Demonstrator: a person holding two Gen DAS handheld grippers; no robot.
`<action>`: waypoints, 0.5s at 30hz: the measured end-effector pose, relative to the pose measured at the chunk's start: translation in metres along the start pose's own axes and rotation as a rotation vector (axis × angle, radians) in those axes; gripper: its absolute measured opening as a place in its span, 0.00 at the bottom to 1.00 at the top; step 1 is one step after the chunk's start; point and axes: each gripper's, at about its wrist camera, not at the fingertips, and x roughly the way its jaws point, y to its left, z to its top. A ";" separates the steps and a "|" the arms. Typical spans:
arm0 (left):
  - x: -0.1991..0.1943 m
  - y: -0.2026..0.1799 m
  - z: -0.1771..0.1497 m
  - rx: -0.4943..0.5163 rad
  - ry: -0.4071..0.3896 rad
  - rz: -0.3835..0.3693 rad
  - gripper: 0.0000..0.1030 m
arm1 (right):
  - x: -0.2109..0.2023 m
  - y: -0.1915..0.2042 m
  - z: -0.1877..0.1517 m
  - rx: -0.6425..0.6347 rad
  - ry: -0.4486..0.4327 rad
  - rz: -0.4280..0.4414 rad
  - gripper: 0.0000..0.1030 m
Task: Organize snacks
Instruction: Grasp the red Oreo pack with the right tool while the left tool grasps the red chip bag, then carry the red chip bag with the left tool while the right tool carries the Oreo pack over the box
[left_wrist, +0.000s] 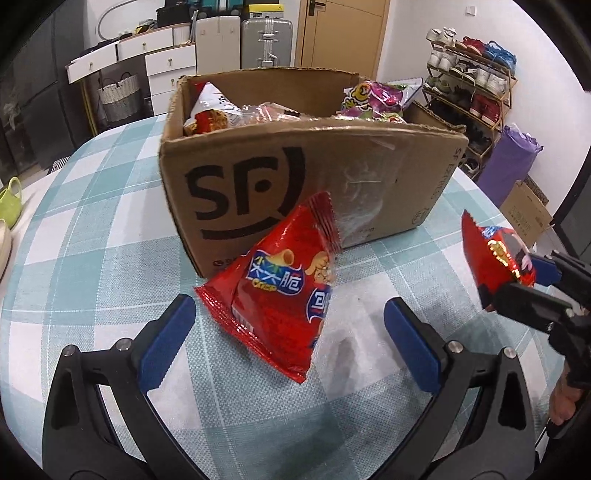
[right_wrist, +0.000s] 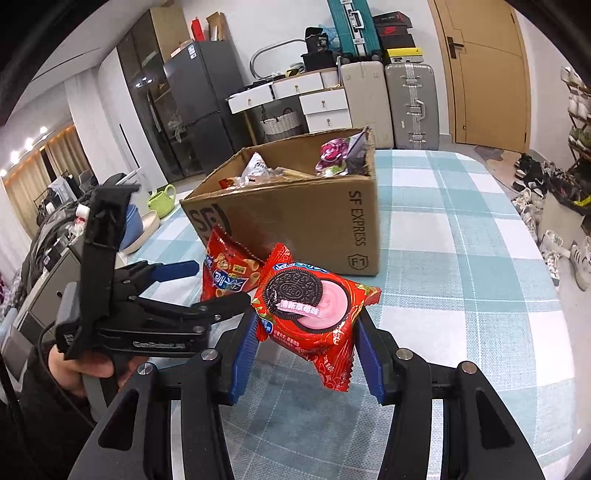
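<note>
**2 red snack packets in front of the box**

The table (left_wrist: 92, 236) wears a blue-and-white checked cloth. On it stands an open cardboard box (left_wrist: 295, 177) with snack bags inside. A red chip bag (left_wrist: 273, 295) leans against the box's front wall, its lower edge on the cloth.

The left gripper (left_wrist: 290, 332) sits low over the cloth with its blue pads (left_wrist: 166, 343) spread wide on either side of the chip bag, touching nothing. The right gripper (right_wrist: 303, 354) is clamped on a red cookie packet (right_wrist: 310, 317), held above the cloth just in front of the box.

Behind the table the room shows a wooden door (right_wrist: 484, 70), 2 suitcases (right_wrist: 388, 99), white drawers (right_wrist: 310, 99), a dark fridge (right_wrist: 199, 107) and a shoe rack (left_wrist: 469, 81). A green watering can (right_wrist: 162, 201) stands at the table's left edge.
</note>
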 end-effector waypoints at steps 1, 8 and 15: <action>0.002 -0.001 0.000 0.006 0.006 0.010 0.92 | 0.000 -0.001 0.000 0.003 -0.001 0.002 0.49; 0.015 -0.011 0.000 0.035 0.032 0.063 0.68 | -0.006 -0.005 0.002 0.013 -0.013 0.003 0.49; 0.014 -0.013 -0.001 0.022 0.005 0.050 0.50 | -0.005 -0.006 0.001 0.020 -0.012 -0.004 0.49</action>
